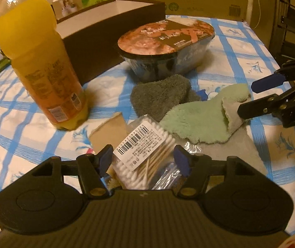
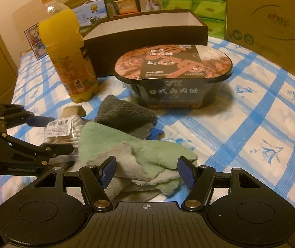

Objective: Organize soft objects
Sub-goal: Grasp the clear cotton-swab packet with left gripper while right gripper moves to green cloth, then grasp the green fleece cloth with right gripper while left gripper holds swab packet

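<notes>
A pale green plush cloth [image 2: 114,142] with a light grey reverse lies crumpled on the blue-checked tablecloth, and a dark grey plush cloth [image 2: 124,113] overlaps its far edge. My right gripper [image 2: 147,171] is open and straddles the near folds of the green cloth [image 1: 195,119]; the pads do not press it. In the left wrist view the right gripper [image 1: 246,98] has its lower finger at the cloth's folded grey corner. My left gripper [image 1: 143,160] has both blue pads against the sides of a clear pack of cotton swabs [image 1: 147,153]. That pack [image 2: 61,131] rests beside the green cloth.
A tall bottle of orange drink [image 1: 40,62] stands at the left. A sealed black meal bowl [image 1: 166,47] sits behind the cloths, in front of an open brown box [image 1: 97,41]. A paper cup [image 1: 108,132] lies on its side under the swab pack. Cartons and green tissue packs line the back.
</notes>
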